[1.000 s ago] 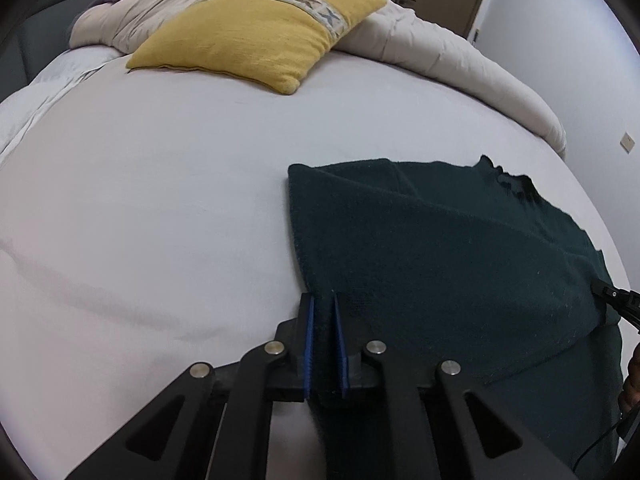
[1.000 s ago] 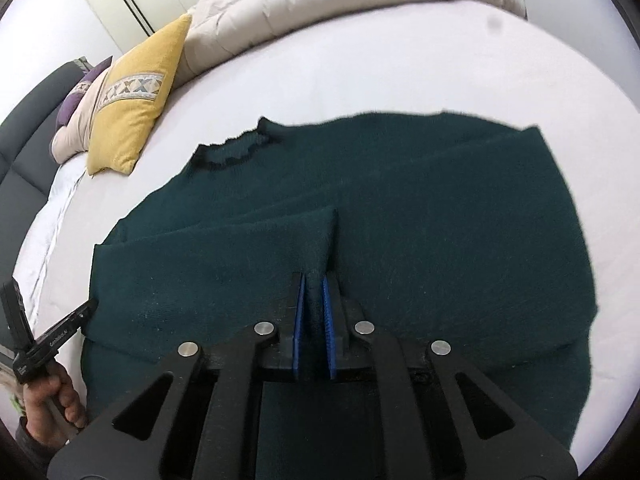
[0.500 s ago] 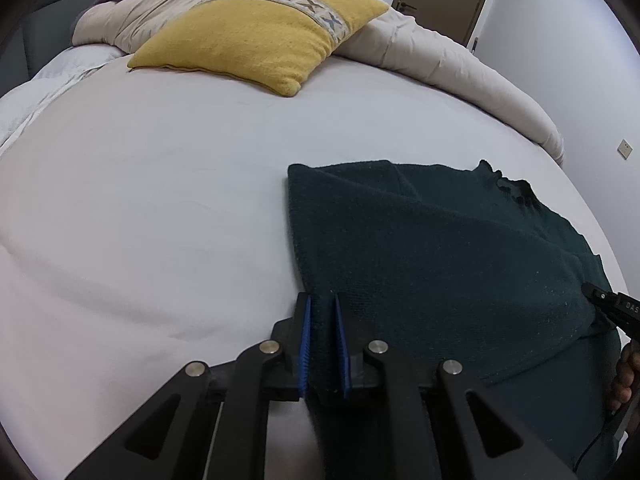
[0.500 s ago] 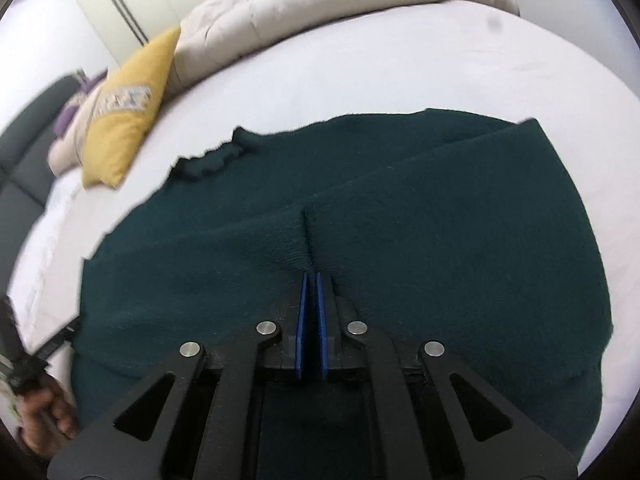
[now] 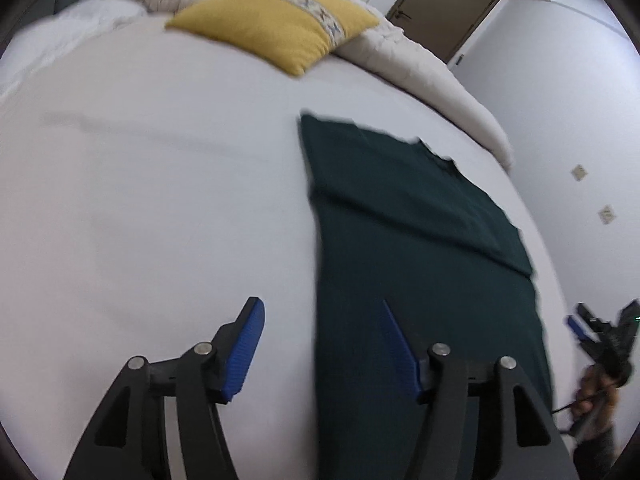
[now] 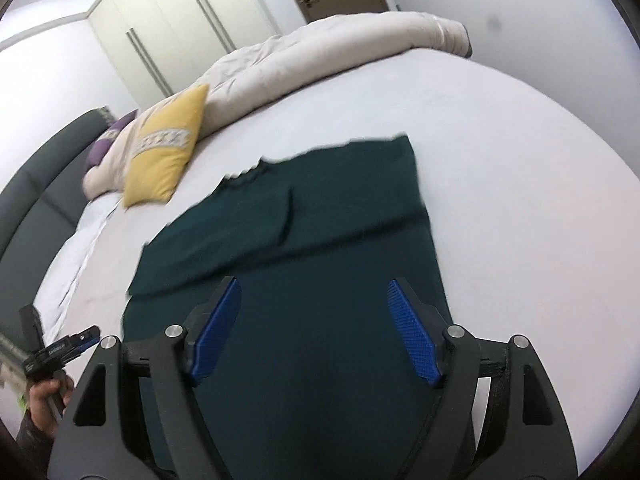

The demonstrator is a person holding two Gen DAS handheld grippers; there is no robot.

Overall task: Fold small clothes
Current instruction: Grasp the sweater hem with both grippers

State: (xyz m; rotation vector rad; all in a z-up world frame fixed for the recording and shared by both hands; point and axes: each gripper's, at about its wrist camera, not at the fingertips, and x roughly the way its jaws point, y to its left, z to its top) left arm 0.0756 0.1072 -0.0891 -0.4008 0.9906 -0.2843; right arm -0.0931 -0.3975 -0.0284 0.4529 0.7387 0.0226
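Now both grippers, left (image 5: 322, 338) and right (image 6: 314, 322), hang released above the sweater (image 6: 320, 240); next, regrip its hem corners just below and fold evenly forward.

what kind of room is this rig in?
Almost certainly a bedroom: the dark green sweater lies on a white-sheeted bed with a yellow pillow and rolled duvet, and a fitted wardrobe stands behind.
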